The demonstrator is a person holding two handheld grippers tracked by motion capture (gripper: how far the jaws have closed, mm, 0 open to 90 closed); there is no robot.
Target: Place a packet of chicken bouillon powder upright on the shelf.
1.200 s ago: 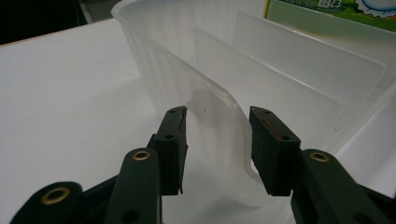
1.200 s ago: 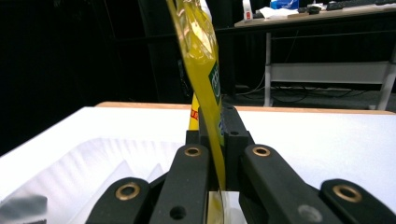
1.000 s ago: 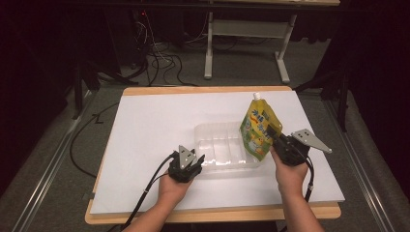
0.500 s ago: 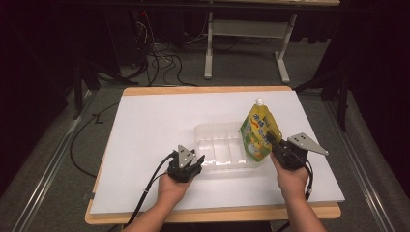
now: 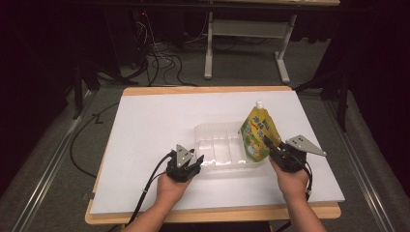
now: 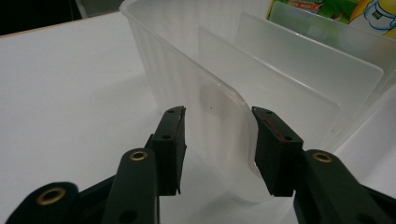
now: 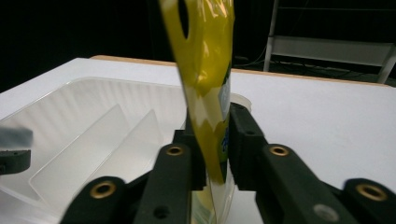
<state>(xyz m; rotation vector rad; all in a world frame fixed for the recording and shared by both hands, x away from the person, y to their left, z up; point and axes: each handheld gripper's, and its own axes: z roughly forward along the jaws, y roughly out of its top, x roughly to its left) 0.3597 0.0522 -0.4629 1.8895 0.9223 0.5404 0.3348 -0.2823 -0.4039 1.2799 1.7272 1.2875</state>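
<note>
Right gripper (image 5: pixel 270 146): your jaws, just eased wider, flanked the yellow-green spouted drink pouch (image 5: pixel 258 135) without visibly clamping it; pouch stood upright in the right end of the clear plastic divided tray (image 5: pixel 217 145). Left gripper (image 6: pixel 217 142): jaws parted, straddling the tray's near corner, on the white tabletop (image 5: pixel 159 121).

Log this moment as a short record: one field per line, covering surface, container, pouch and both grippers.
surface: white table top on a wooden board
container: clear plastic box with upright dividers, mid-table
pouch: yellow spouted pouch, upright at the box's right end, lower part inside
left gripper: jaws either side of the box's near corner wall, a gap showing at the pads; they have just been opening
right gripper: jaws around the pouch's edge; they have just been opening, grip not clear
</note>
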